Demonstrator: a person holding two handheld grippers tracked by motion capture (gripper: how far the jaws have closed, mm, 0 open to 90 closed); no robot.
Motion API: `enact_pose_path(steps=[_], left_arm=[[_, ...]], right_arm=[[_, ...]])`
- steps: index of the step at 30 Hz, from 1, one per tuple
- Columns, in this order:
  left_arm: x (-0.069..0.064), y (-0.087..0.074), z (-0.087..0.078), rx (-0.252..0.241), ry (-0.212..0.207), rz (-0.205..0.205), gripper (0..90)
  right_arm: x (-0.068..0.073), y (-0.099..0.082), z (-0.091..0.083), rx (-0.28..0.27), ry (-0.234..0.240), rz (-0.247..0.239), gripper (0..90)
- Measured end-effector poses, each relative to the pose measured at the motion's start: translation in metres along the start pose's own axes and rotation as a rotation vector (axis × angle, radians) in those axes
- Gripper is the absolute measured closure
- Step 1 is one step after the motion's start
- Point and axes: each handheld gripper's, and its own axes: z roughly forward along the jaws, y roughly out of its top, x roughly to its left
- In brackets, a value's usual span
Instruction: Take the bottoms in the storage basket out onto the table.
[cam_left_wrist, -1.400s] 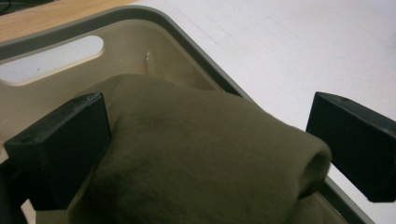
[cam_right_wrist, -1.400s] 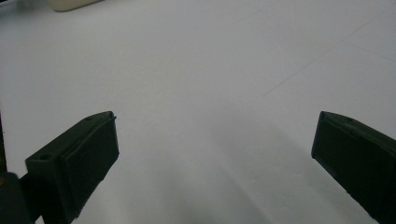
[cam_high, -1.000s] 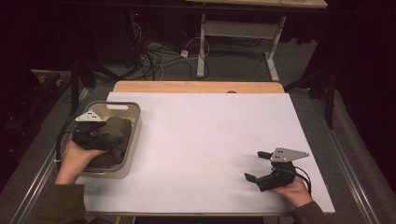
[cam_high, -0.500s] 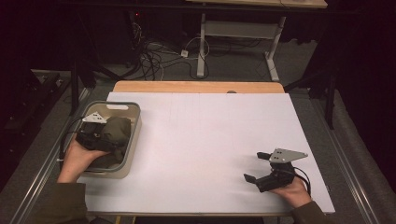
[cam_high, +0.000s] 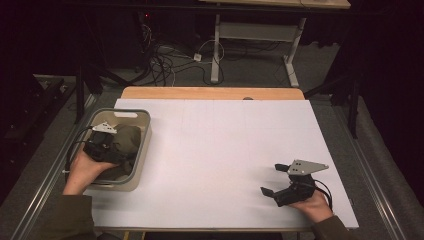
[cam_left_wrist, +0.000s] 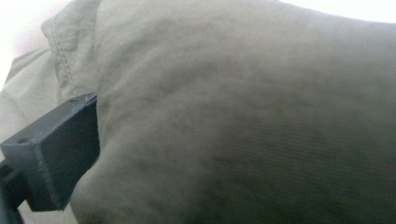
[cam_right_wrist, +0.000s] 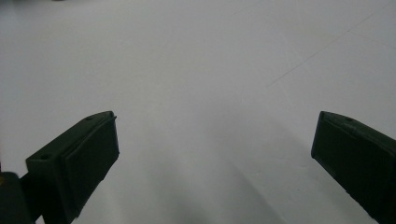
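Olive cloth (cam_high: 125, 142) lies bunched in the grey bin (cam_high: 144, 131) at the table's left edge, and my left claw (cam_high: 102, 142) is pressed down into it. One jaw lies against the fabric (cam_left_wrist: 243, 121); the other is hidden, so I cannot tell whether I'm clamped on it. Further right, the white table sheet (cam_high: 220, 145) lies bare. My right claw (cam_high: 276, 179) rests near the front right corner, jaws wide apart over the sheet (cam_right_wrist: 196, 70).

A lab: cable tangle (cam_high: 172, 62) on floor, dark rig frames (cam_high: 82, 87)
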Motion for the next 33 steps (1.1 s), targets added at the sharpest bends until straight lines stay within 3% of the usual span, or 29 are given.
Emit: enact_pose_path(steps=[9,14,20,33], left_arm=[[0.0016,0.0001,0.0056,0.038,-0.006,-0.013,0.0],[0.0020,0.0002,0.0065,0.047,-0.010,-0.015,0.4],[0.0022,0.0002,0.0070,0.051,-0.018,-0.010,12.9],[0.0040,-0.0001,0.0070,0.047,-0.041,-0.022,30.1]], right_arm=[[0.0019,-0.0004,-0.0006,-0.022,0.009,0.003,0.7],[0.0039,-0.0015,0.0032,0.008,0.007,-0.007,0.9],[0.0043,-0.0024,0.0041,0.006,0.005,0.000,1.1],[0.0065,-0.0033,0.0068,0.000,0.020,-0.002,1.8]])
